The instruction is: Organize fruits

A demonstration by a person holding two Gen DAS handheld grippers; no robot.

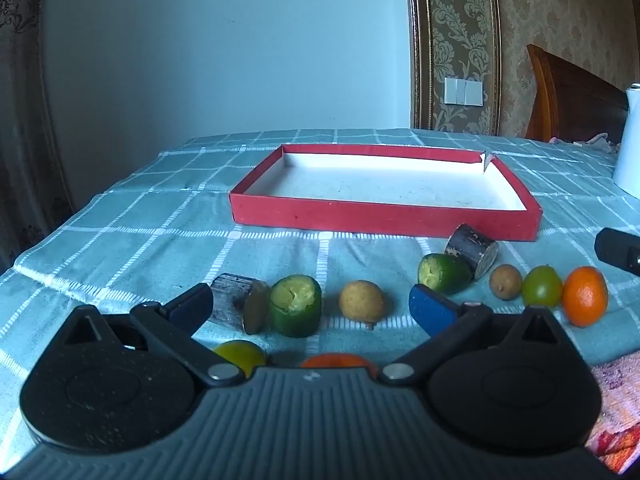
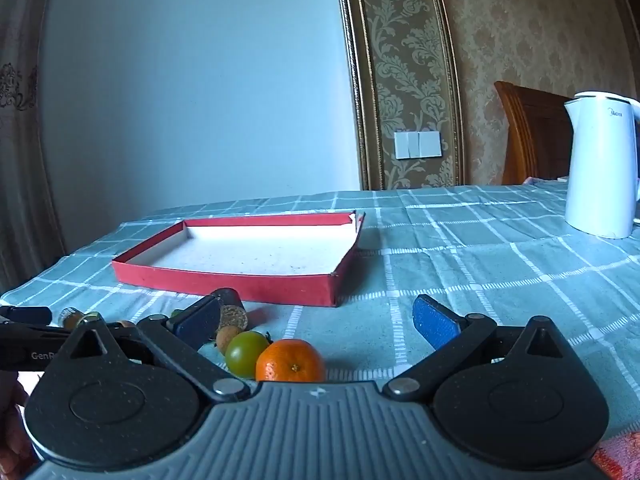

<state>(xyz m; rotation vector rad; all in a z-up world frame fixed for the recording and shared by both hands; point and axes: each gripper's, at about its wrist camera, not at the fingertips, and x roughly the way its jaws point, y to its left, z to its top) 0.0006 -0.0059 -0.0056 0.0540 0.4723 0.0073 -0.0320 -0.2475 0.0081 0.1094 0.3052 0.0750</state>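
Both grippers [image 1: 312,304] [image 2: 316,322] share ribbed grey bodies, black arms, silver pivots, seemingly blue-padded jaws.

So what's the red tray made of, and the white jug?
The red tray looks like cardboard, matte red outside and white inside: thin walls, one torn corner. The white kettle looks like smooth, slightly glossy plastic, though it could be coated metal.

Right gripper [image 2: 316,322] fingers wide apart; orange [image 2: 290,365] beside green fruit [image 2: 245,354]; red tray [image 2: 224,280] beyond.
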